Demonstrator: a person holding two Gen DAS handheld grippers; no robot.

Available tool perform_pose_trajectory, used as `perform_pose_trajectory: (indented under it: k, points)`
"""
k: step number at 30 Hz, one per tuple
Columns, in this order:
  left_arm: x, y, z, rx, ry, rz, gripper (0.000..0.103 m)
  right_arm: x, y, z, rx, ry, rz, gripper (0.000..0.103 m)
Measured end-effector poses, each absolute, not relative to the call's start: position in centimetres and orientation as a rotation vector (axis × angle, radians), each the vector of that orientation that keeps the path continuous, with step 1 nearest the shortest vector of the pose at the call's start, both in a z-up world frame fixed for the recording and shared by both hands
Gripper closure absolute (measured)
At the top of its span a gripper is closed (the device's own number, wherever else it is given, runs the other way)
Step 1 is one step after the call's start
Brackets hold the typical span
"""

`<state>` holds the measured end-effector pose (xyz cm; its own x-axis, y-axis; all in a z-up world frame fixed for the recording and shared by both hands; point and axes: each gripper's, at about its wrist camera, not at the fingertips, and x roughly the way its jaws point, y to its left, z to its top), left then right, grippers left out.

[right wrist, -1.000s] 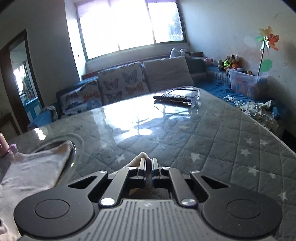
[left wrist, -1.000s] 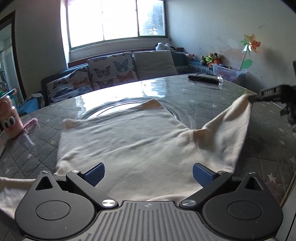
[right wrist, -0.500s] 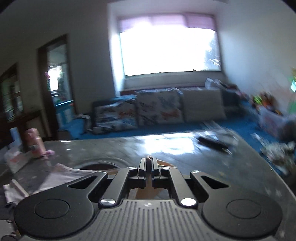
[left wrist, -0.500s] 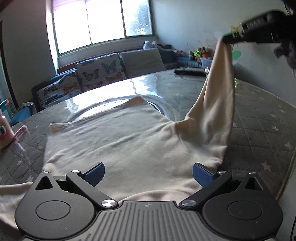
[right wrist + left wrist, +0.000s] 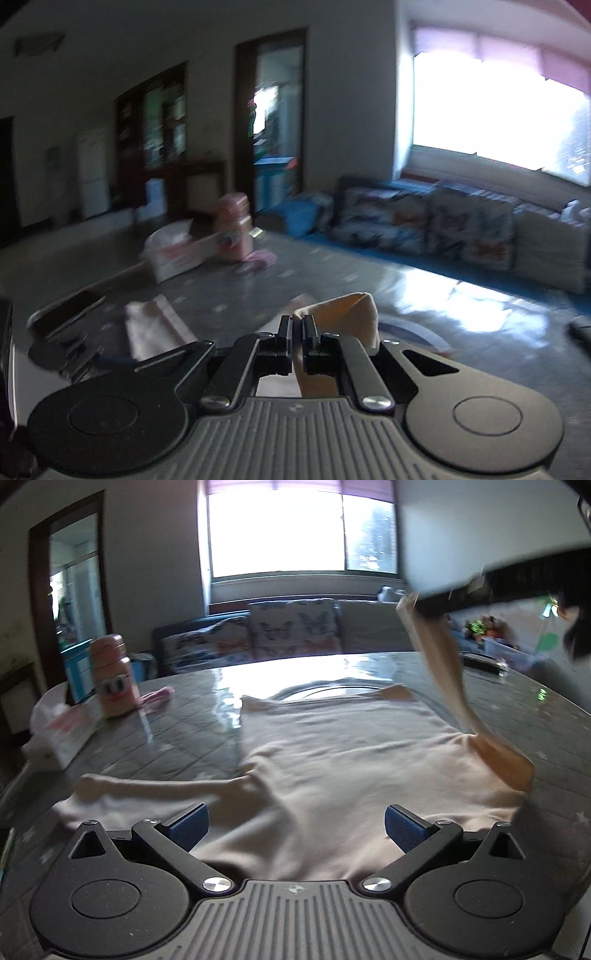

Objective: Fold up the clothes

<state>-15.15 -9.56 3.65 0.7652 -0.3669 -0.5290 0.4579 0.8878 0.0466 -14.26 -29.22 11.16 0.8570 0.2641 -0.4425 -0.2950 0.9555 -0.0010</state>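
Sleeve [image 5: 347, 310] pinched in right gripper [image 5: 297, 325], apparently above table edge [image 5: 554, 701].

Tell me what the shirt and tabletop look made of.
Cream long-sleeved shirt: soft matte knit, probably cotton; it drapes and wrinkles where the right gripper lifts its sleeve. Tabletop: grey quilted star-print fabric apparently under a clear glossy cover; it mirrors the window.

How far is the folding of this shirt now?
Early stage. Done: the shirt lies spread flat on the table. In hand: the right gripper is shut on the right sleeve, lifted above the body. Left: the left sleeve lies unfolded, and the left gripper is open and empty.
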Motion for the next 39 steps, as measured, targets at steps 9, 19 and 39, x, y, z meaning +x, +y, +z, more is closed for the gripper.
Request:
perform_pose_trajectory:
  k: [9,19,39]
  points:
    - [-15.0,-8.6,4.5,0.15,0.516,-0.435,0.005,-14.9,-28.7,9.3,-0.112,0.545,0.36,0.092]
    - [-13.8,-12.3,3.7,0.168,0.529,-0.51,0.042,-16.5,-34.6,4.5,-0.108,0.752,0.288,0.091]
    - [-12.6,-13.5,1.4,0.218,0.613,-0.559,0.076,-13.1,-37.8,1.4,-0.012,0.764,0.194,0.086]
